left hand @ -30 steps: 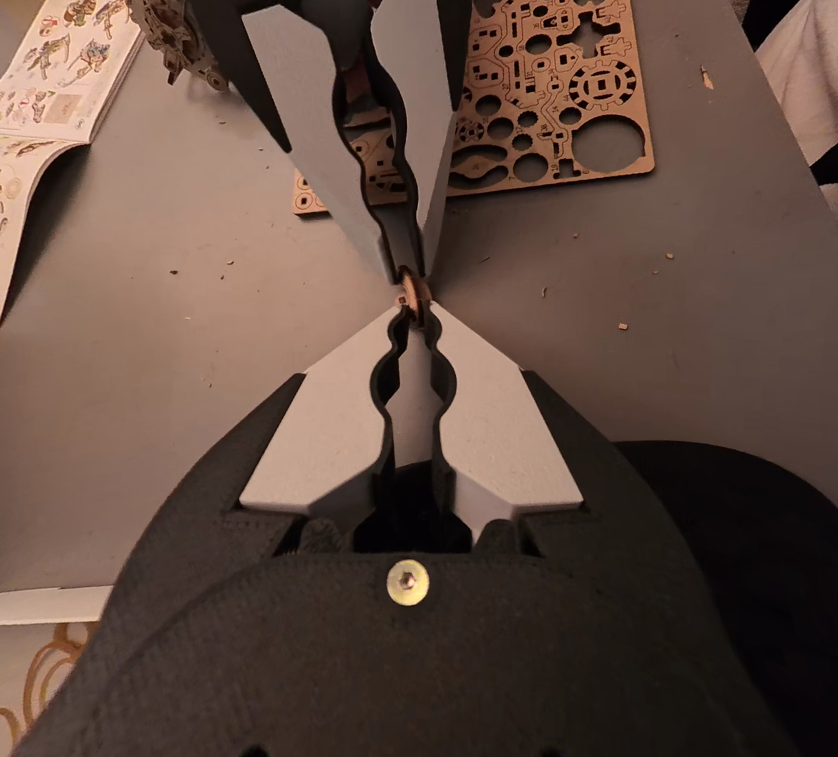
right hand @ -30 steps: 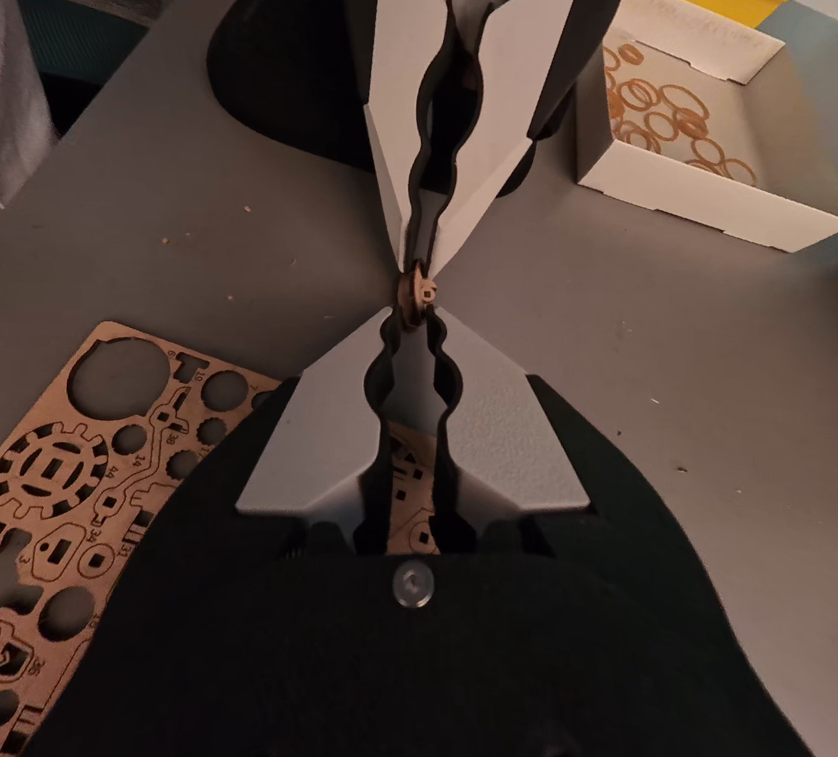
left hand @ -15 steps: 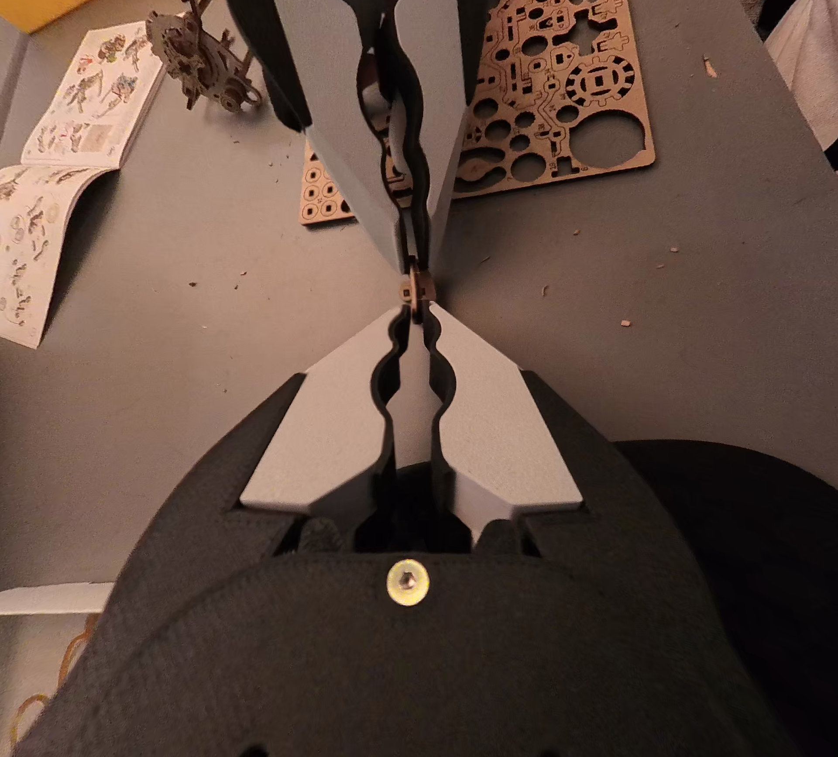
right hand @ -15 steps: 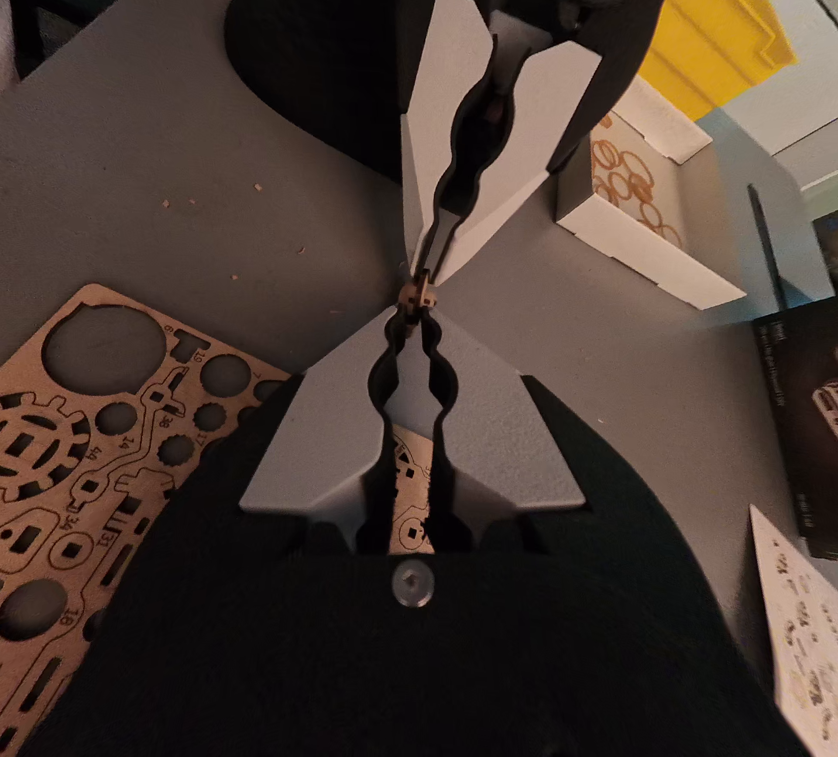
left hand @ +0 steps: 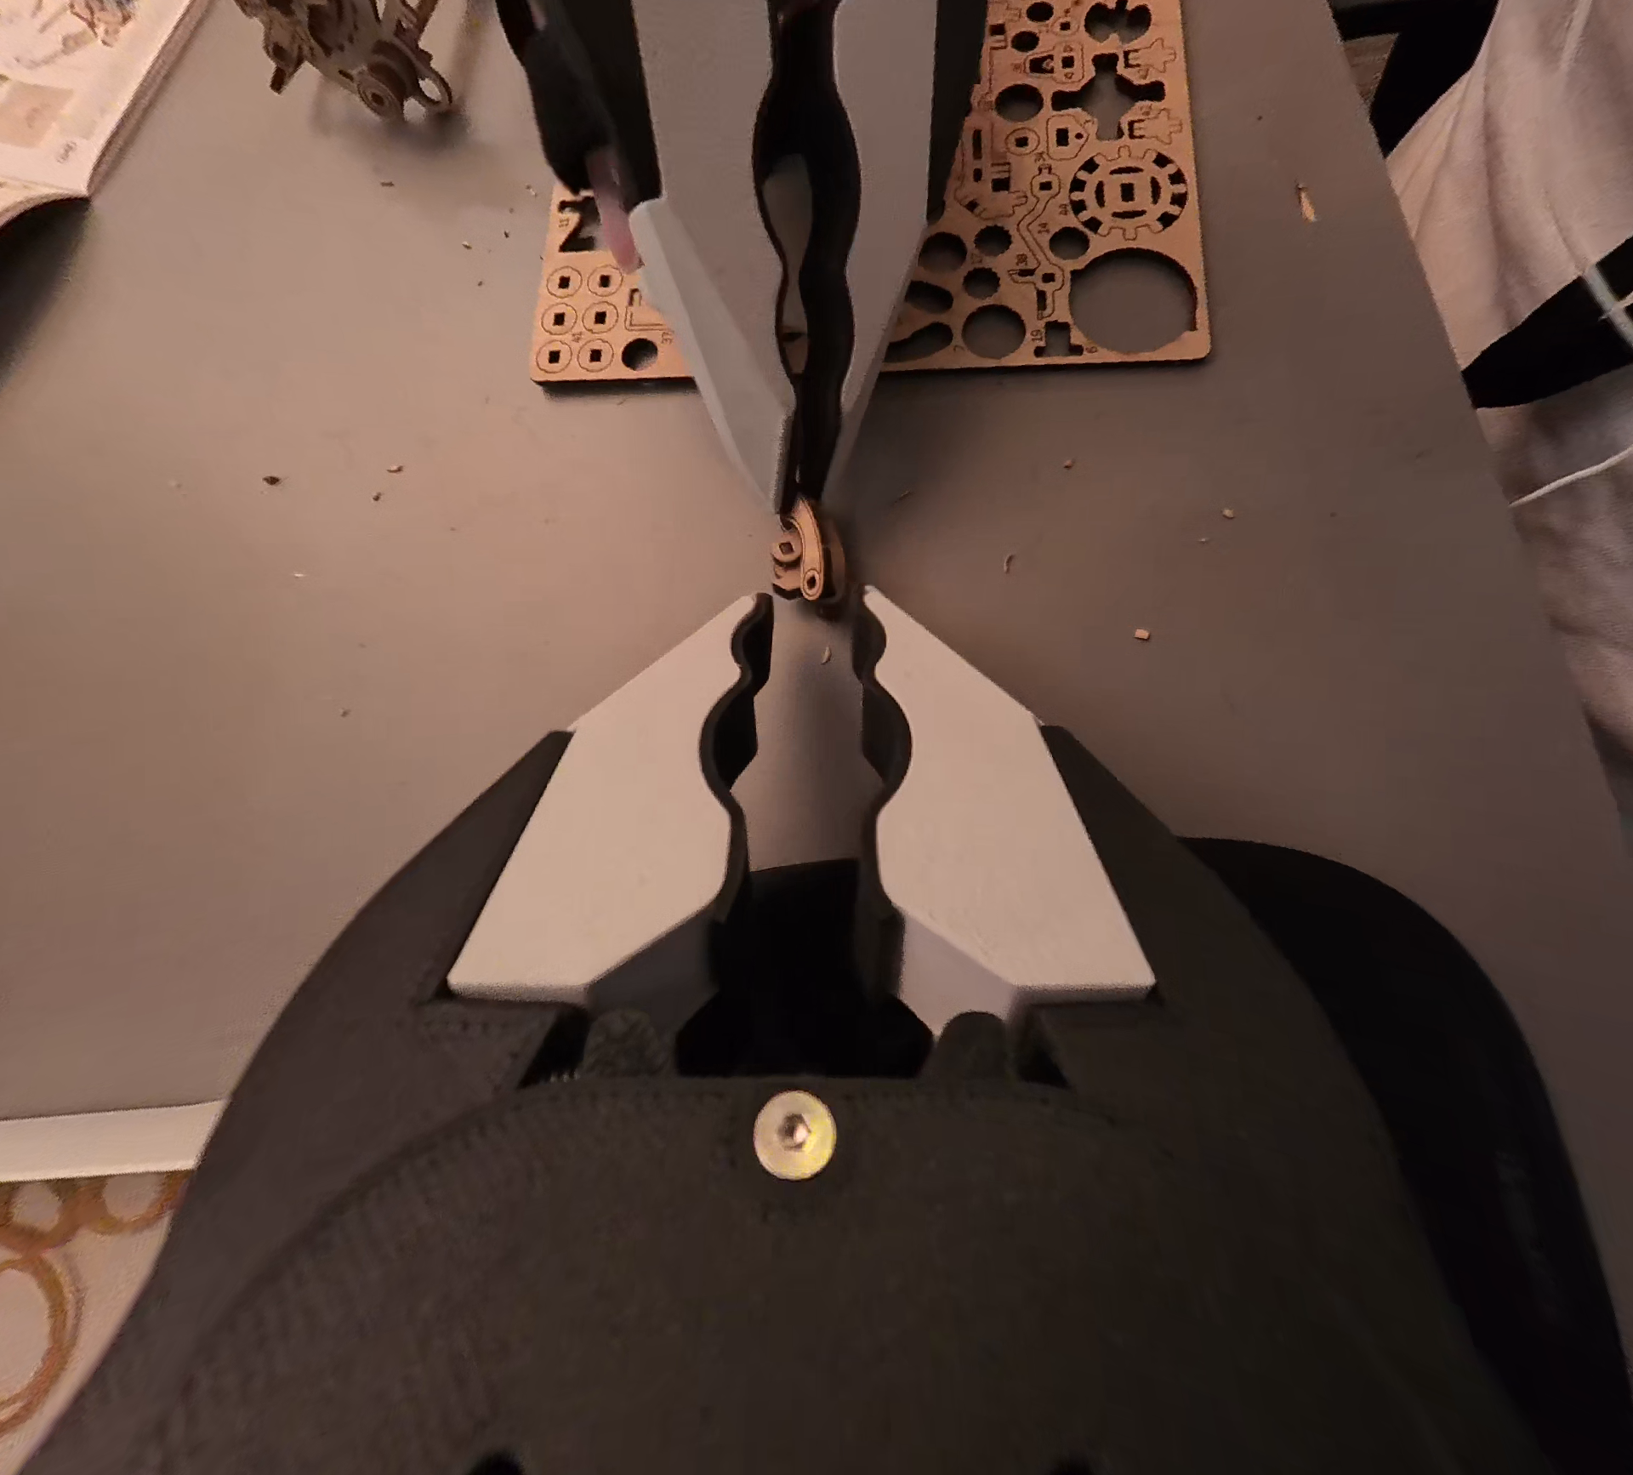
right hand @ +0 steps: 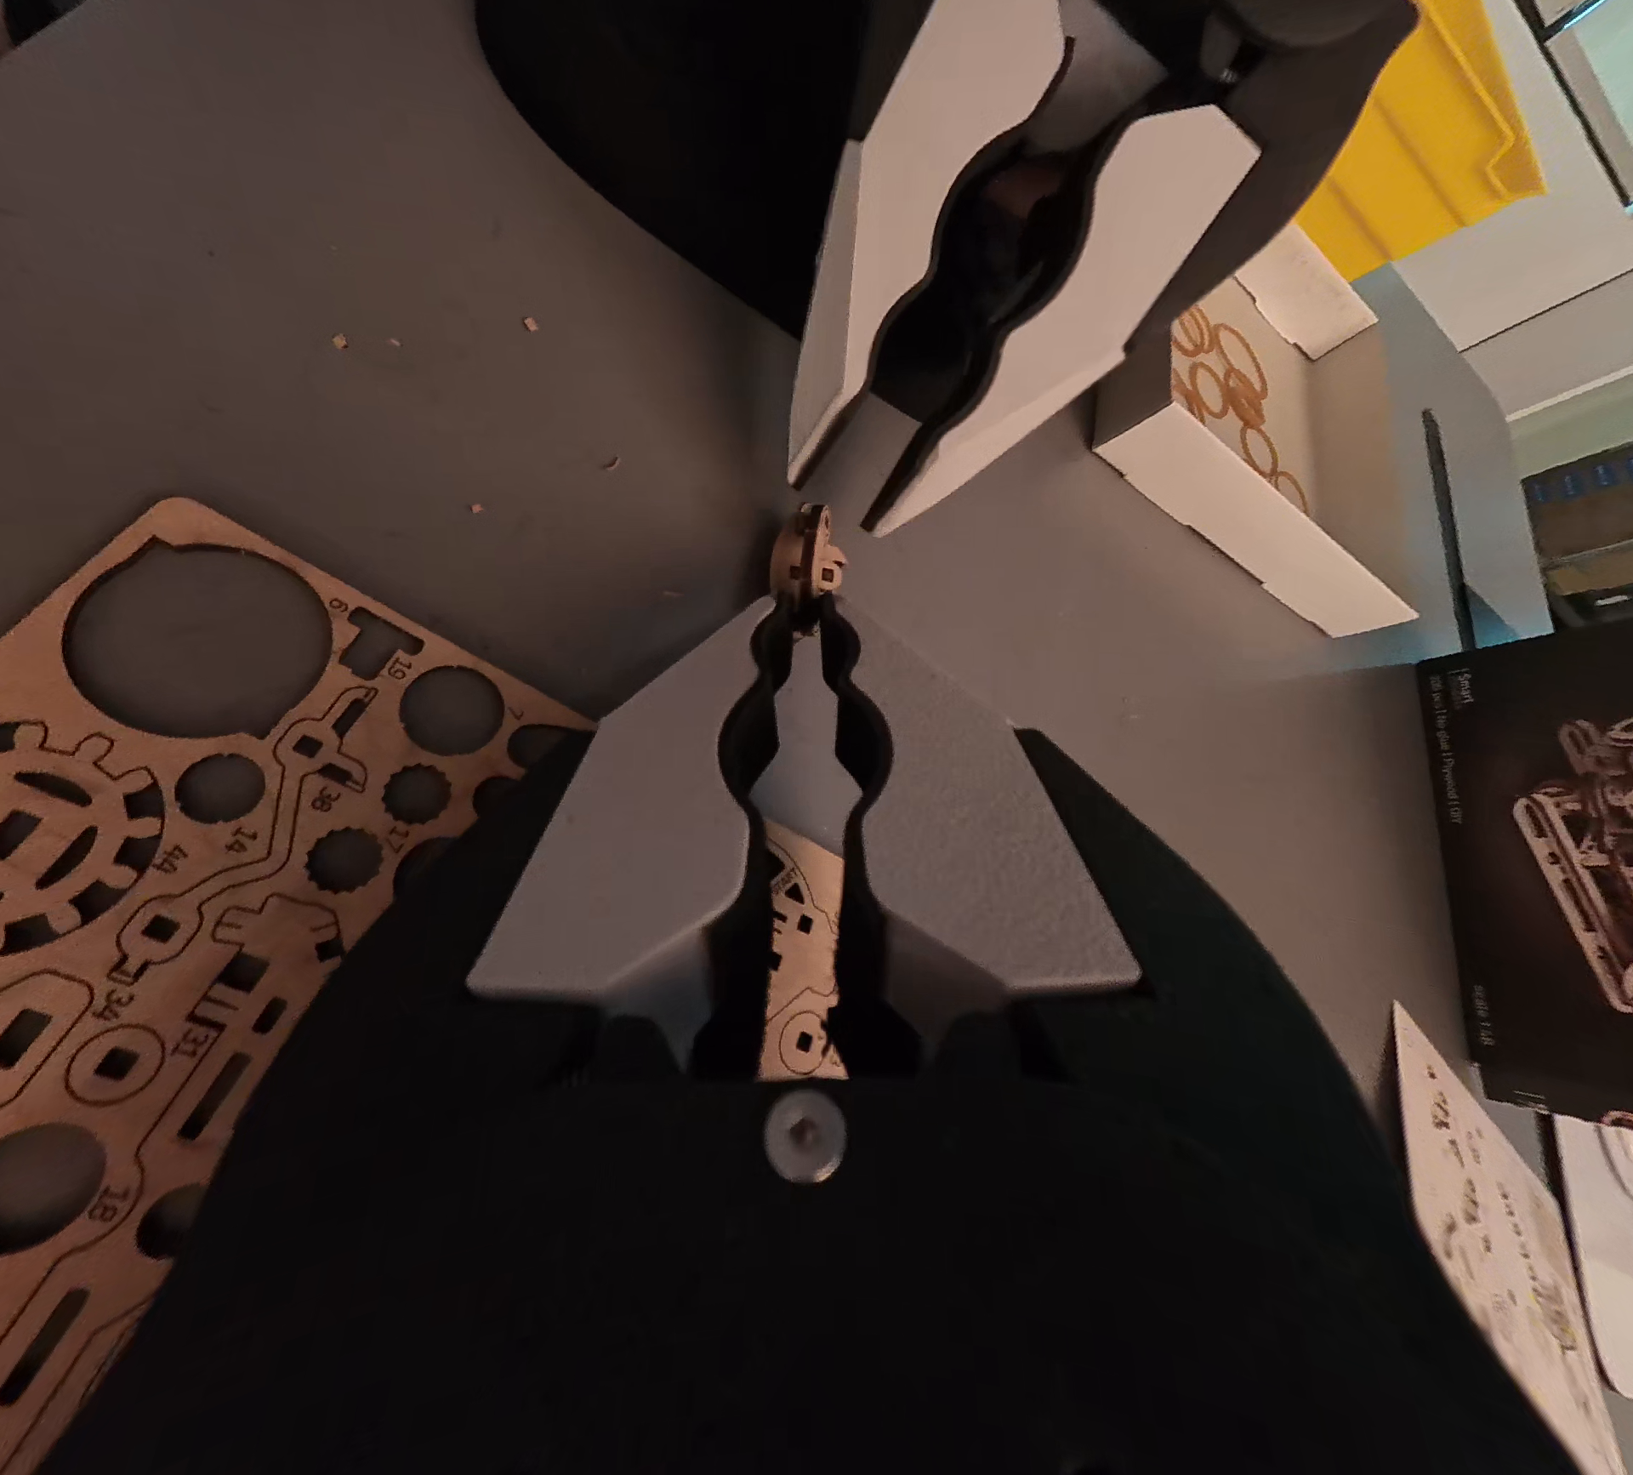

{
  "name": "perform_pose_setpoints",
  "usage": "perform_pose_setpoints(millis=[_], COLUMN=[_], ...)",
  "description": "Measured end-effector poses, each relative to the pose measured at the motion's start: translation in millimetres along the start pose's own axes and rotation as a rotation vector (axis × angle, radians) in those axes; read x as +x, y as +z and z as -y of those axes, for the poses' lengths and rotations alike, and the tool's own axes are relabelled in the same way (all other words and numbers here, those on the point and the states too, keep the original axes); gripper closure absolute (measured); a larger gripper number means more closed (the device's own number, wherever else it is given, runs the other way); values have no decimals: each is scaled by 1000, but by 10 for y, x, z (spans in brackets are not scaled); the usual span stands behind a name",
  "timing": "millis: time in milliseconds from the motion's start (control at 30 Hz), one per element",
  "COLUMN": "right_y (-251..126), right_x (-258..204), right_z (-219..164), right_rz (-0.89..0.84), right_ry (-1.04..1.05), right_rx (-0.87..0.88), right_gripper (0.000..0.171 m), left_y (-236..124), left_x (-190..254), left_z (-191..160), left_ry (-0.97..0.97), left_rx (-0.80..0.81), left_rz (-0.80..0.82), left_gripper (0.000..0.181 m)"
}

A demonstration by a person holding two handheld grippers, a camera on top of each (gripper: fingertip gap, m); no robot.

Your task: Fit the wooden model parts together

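Note:
A small round wooden part (left hand: pixel 808 562) with a little square piece fitted on it hangs above the grey table (left hand: pixel 265 637). My right gripper (right hand: pixel 802 624) is shut on the part's edge (right hand: pixel 806 562). In the left wrist view the right gripper (left hand: pixel 800 500) comes down from the top onto the part. My left gripper (left hand: pixel 815 600) is open, its tips just short of the part and not touching it. In the right wrist view the left gripper (right hand: pixel 835 500) shows at the upper right, jaws apart, slightly off the part.
A punched plywood sheet (left hand: pixel 1060 195) lies behind the grippers and also shows in the right wrist view (right hand: pixel 177 814). A partly built wooden model (left hand: pixel 327 18) and a booklet (left hand: pixel 71 18) lie far left. A white box of rings (right hand: pixel 1237 460), a black box (right hand: pixel 1546 858) and wood crumbs are nearby. The tips of both grippers are at nearly the same place. The partly built wooden model (left hand: pixel 327 18) is about 20 cm from both grippers' fingertips.
Both grippers held the joined part tip to tip. My left gripper has opened, let go and drawn back a little. My right gripper keeps hold of the part.

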State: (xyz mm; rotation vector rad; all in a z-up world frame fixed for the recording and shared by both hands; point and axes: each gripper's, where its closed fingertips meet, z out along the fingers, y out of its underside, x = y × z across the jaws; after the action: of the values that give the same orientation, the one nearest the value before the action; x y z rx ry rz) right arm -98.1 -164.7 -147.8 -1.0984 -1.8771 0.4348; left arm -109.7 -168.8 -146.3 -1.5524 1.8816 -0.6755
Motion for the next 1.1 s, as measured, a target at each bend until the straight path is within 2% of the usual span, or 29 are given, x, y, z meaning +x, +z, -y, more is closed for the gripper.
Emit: perform_pose_setpoints(millis=[400, 833, 1100], right_y=[4, -19, 36], right_x=[2, -7, -34], right_z=[3, 31, 86], right_rz=[-29, -26, 21], right_ry=[-64, -56, 64], right_rx=[-19, -23, -3], right_gripper=[167, 162, 156], left_y=[68, 91, 97], left_x=[4, -20, -20], left_z=[7, 10, 16], left_ry=[-17, 36, 48], left_rx=[-24, -37, -36], left_rz=[15, 69, 77], left_gripper=[175, 175, 175])
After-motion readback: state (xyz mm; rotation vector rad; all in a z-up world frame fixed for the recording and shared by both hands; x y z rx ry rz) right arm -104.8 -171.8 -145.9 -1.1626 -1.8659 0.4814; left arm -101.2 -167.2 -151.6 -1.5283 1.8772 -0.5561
